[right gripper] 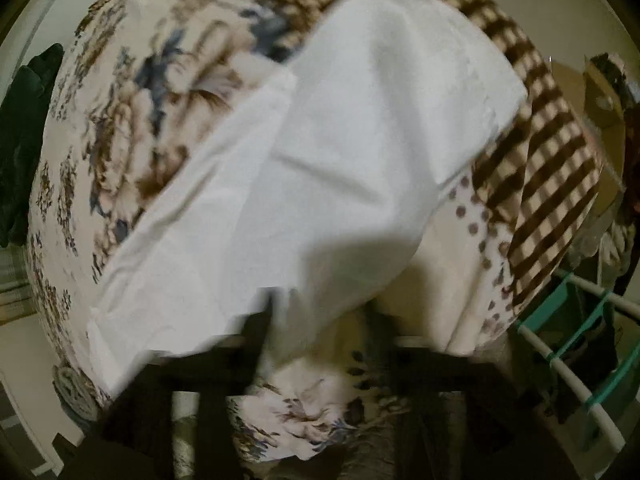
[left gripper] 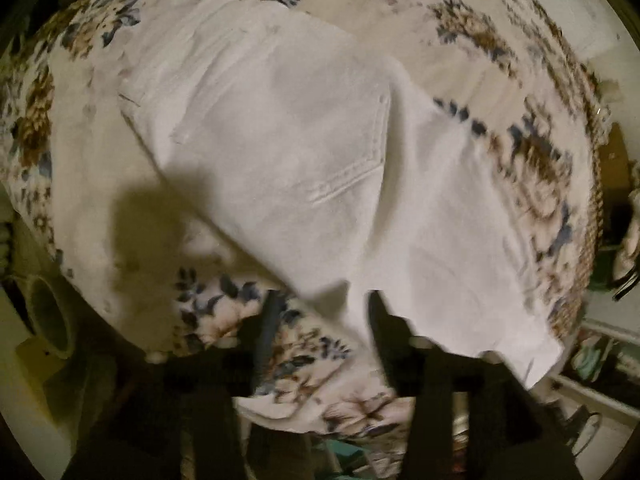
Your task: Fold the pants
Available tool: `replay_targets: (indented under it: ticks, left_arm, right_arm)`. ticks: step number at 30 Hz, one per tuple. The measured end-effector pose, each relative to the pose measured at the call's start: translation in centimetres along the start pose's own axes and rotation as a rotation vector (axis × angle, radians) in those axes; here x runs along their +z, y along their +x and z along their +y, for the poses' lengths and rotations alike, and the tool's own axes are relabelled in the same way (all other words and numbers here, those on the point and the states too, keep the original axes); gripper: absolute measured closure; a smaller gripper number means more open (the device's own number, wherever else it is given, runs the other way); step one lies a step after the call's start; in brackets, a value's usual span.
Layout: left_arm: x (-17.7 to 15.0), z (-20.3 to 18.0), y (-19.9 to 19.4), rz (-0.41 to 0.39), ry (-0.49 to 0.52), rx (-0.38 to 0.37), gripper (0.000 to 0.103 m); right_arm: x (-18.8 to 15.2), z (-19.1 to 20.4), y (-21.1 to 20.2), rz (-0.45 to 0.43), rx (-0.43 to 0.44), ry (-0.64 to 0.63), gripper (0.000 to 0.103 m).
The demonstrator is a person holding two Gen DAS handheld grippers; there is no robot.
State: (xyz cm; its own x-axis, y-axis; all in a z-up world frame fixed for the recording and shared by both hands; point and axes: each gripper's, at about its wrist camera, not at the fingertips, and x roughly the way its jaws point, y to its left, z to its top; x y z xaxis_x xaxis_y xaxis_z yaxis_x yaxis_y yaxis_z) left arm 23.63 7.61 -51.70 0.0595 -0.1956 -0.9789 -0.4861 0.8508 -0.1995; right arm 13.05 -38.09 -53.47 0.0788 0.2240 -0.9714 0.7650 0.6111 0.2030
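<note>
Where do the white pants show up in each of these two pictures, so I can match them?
Left wrist view: the white pants fill the middle, back pocket facing up, running down to the lower right.
Right wrist view: the white pants cross the middle from upper right to lower left.
Shared landmark: the floral bedspread under the pants, with the brown checked blanket along its edge.

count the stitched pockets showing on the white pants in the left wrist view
1: a back pocket on the upper half of the white pants; a second may be folded under.
</note>
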Motion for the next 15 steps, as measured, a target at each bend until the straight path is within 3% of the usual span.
replay_targets:
  ticks: [3,5,7,8,15]
  left_arm:
    - [-1.8,-0.8,-0.6,-0.057,0.034,0.065,0.051]
    - [-3.2,-2.5,-1.4,-0.147,0.089,0.081,0.048]
    - [-4.3,-5.3,-1.6,-0.222,0.174,0.117,0.030]
    - [-4.8,-6.7,-1.5,-0.243,0.214,0.127,0.029]
    - [-7.1,-17.1,3.1,-0.245,0.436,0.222,0.028]
  right_arm:
    - [-0.1,-2.5,-0.6,-0.021,0.035,-0.002,0.019]
    - [0.3,-4.6,-1.9,-0.069,0.062,0.010,0.019]
    - [0.9,-6.4,-3.2,-0.108,0.086,0.035,0.019]
    - [1.4,-8.0,-3.9,-0.138,0.097,0.055,0.019]
    - [6.4,-17.2,-5.4,-0.209,0.176,0.266,0.019]
